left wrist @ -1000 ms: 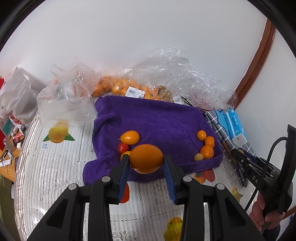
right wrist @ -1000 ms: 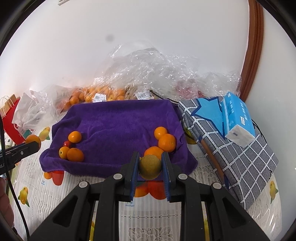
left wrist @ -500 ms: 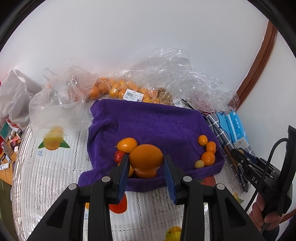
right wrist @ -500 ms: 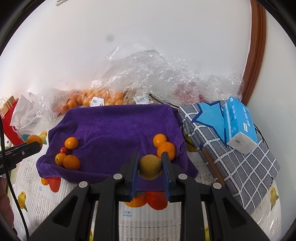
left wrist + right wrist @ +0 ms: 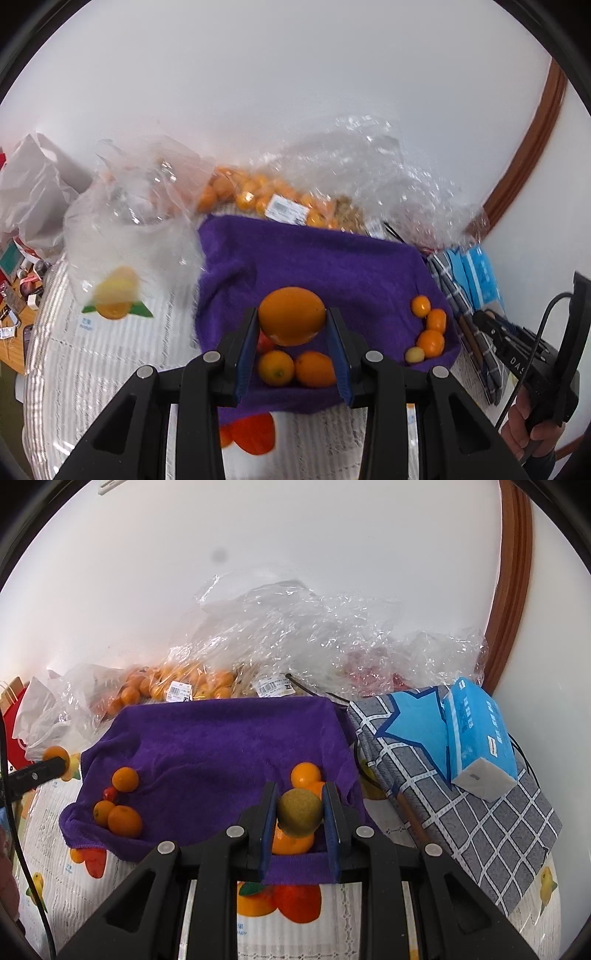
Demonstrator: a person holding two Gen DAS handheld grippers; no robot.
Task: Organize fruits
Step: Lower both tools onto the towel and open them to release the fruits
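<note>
Both tools moved in over the purple terry towel [image 5: 332,266]. Left tool [image 5: 291,328] clamps big smooth orange [image 5: 291,314] above left pile; right tool [image 5: 300,812] clamps round olive-brown fruit [image 5: 300,812] above right pile. Drop next.

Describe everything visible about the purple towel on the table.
The purple towel is a deep violet, fluffy terry-looking cloth spread over a fruit-print tablecloth, rumpled, its near edge folded and wavy. Clear plastic bags lie along its far edge; a grey checked cloth sits beside it on one side. Small orange fruits lie on it in two clusters at opposite ends, one with a small red fruit. Both grippers hold fruit above its near edge.
</note>
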